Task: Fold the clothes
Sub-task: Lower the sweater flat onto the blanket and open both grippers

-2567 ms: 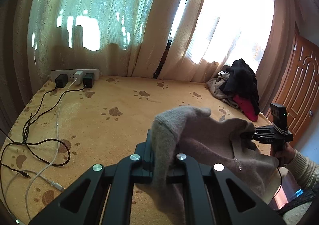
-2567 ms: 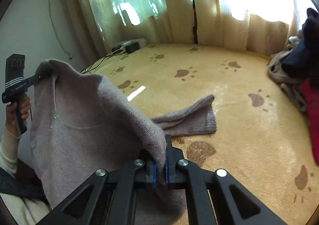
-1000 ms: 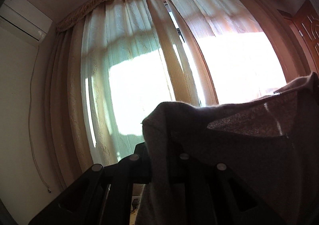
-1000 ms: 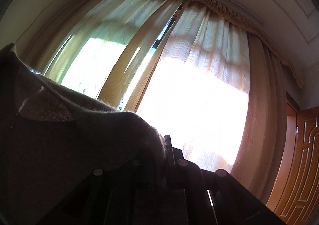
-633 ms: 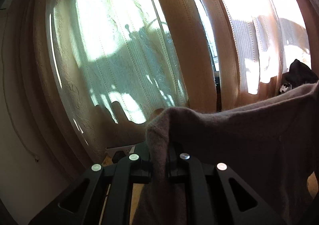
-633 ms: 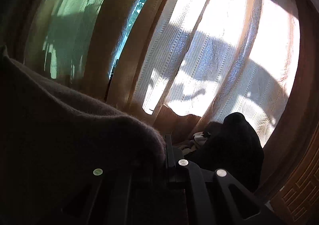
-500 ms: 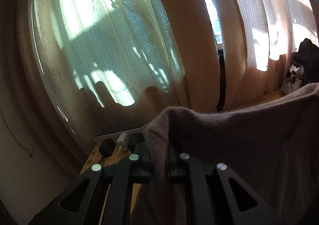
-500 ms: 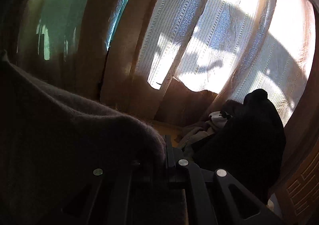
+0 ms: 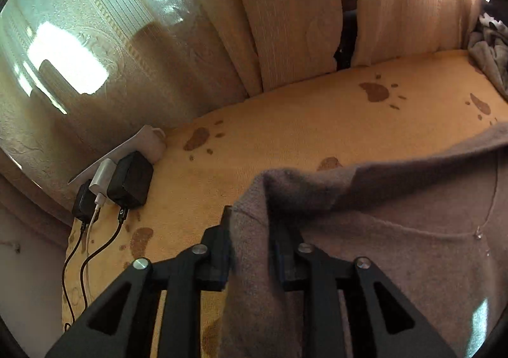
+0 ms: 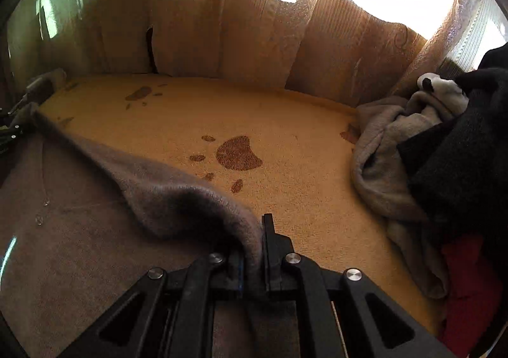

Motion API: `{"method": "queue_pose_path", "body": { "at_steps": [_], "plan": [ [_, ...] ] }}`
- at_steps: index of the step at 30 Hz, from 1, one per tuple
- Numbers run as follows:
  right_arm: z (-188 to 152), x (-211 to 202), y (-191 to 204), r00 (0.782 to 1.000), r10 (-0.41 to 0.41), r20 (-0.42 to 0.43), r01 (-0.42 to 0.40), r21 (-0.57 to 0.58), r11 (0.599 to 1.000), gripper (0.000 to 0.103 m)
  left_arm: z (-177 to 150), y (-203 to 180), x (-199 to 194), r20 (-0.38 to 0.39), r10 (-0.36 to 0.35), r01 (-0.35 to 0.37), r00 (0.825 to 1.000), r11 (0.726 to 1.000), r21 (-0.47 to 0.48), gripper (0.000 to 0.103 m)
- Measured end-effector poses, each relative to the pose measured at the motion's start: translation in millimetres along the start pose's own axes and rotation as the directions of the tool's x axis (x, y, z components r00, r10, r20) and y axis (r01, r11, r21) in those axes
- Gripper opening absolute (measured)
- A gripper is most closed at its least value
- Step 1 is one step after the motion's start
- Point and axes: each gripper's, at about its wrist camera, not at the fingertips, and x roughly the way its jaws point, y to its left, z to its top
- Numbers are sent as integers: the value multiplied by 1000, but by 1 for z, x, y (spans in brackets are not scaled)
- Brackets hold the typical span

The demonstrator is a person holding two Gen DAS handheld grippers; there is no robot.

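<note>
One garment: grey-brown sweater (image 9: 412, 250), soft knit, spread over a yellow blanket (image 9: 285, 135) with paw prints.
Left gripper (image 9: 250, 246): jaws opening, sweater edge between them.
Right gripper (image 10: 252, 250): jaws opening, nearly together, sweater edge between them.
Surroundings: clothes pile (image 10: 444, 151) right; chargers (image 9: 127, 180) left.

Yellow paw-print blanket (image 9: 285, 135) covers the surface, backed by beige curtains (image 9: 285, 8) with strong sunlight behind. Sheer patterned curtain (image 9: 95, 24) on left. Power strip (image 9: 139, 143) at the curtain base with two black chargers (image 9: 130, 178) and one white (image 9: 102, 177), cables trailing down.
</note>
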Motion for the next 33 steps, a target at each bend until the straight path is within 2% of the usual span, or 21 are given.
{"method": "queue_pose_path", "body": {
  "at_steps": [1,2,4,6,9,15,18,19,21,23,26,33],
  "plan": [
    [0,-1,-3,1000,3,-2,-3,12,1000,20,-1,0,2,-6,8,-8,1000,1000,6,67],
    [1,-1,-7,1000,7,-10,-7,27,1000,25,-1,2,3,-15,1,-1,1000,1000,1,76],
    [2,-5,-17,1000,24,-10,-23,72,997,64,0,13,5,-41,-6,5,999,1000,-30,81],
    [3,-12,-26,999,37,6,-38,107,994,71,0,23,5,-54,-12,8,998,998,-61,81],
    [3,-26,-37,999,41,32,-45,141,989,71,-2,31,-3,-57,-8,3,998,997,-82,82],
    [13,-42,-37,998,45,46,-51,136,989,72,-4,32,-20,-41,42,-44,998,997,-70,82],
    [41,-22,-37,999,43,-11,-41,142,989,72,0,34,-22,-53,36,-42,998,991,-123,82],
    [49,-11,-37,997,49,-57,-40,142,989,73,1,34,-24,-52,34,-40,998,990,-135,82],
    [57,15,-39,983,78,-165,-49,172,984,74,1,33,-28,-45,35,-41,998,988,-148,82],
    [53,30,-39,969,83,-233,-43,168,985,74,-2,31,-31,-42,34,-40,999,988,-147,82],
    [37,23,-38,975,58,-214,-32,123,992,74,-8,32,-37,-32,23,-27,999,990,-141,82],
    [13,-15,-55,989,88,-121,-69,154,986,74,-16,39,-55,9,-13,14,1000,986,-167,82]
  ]
}}
